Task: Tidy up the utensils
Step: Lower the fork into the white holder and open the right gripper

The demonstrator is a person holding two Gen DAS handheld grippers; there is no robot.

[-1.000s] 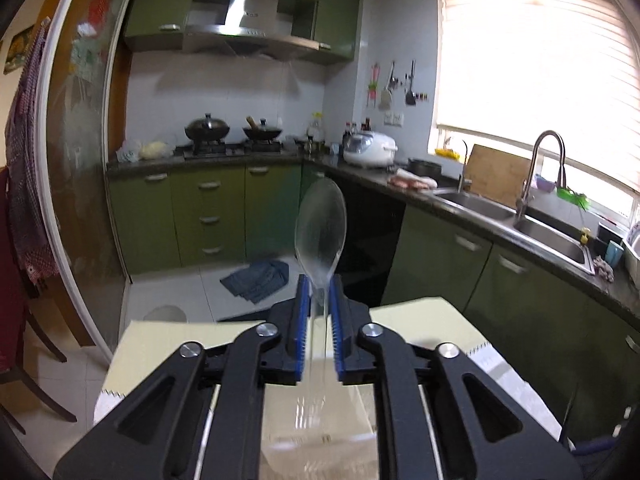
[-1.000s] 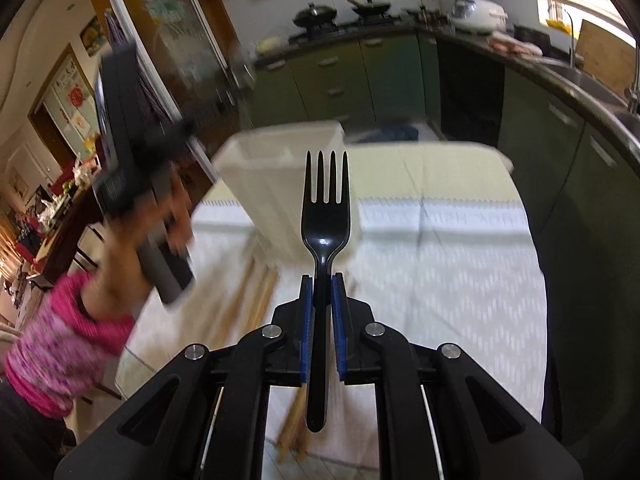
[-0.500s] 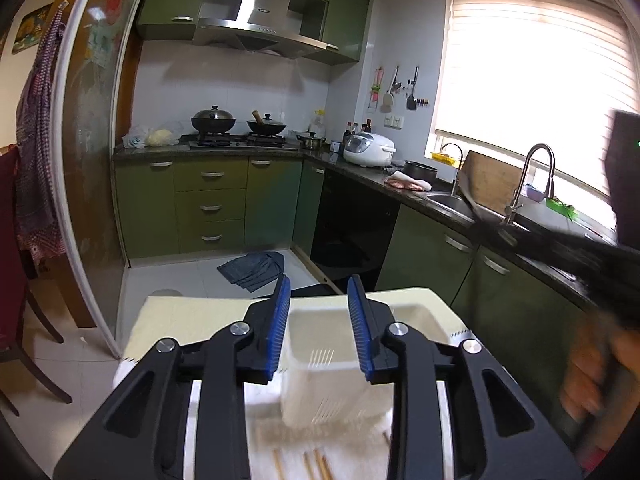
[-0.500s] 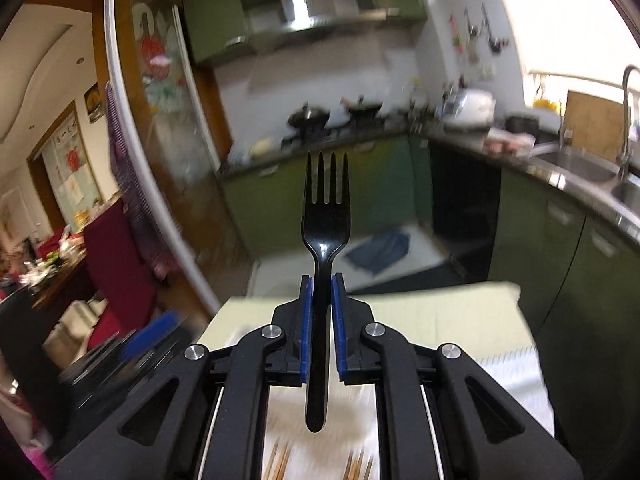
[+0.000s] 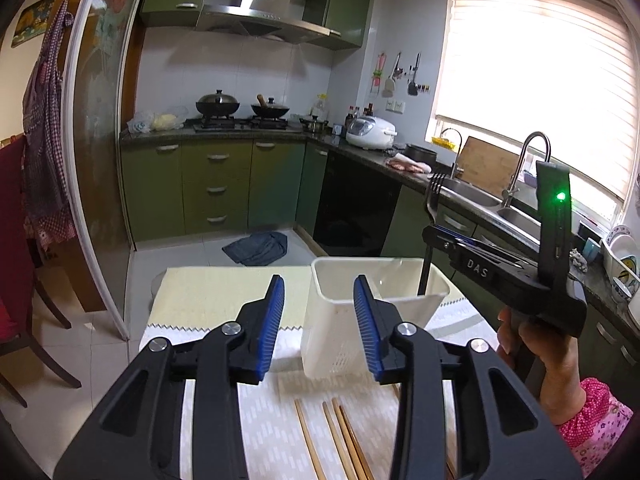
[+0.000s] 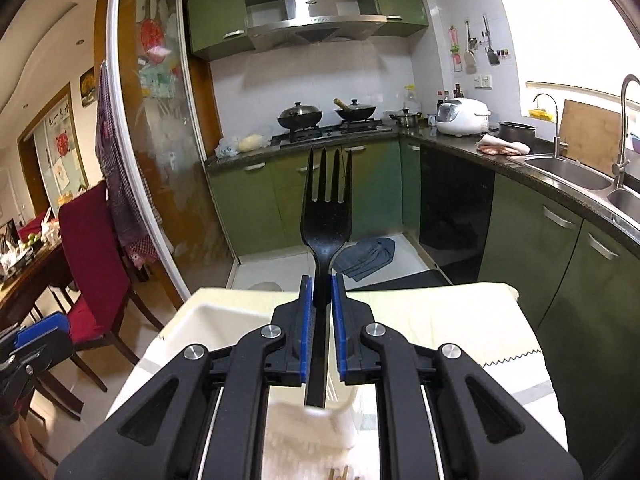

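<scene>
Left wrist: one fork (image 5: 433, 196), perhaps four chopsticks (image 5: 340, 436).

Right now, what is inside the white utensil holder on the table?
In the left wrist view, the white utensil holder shows a faint clear curved shape, possibly a clear spoon. The black fork handle hangs above its right side. The holder's bottom is hidden by its walls.

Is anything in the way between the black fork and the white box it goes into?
Nothing visible blocks it. The right gripper holds the black fork upright with its handle end right over the open white utensil holder. The left gripper is open, nearer the camera, not over the opening.
</scene>
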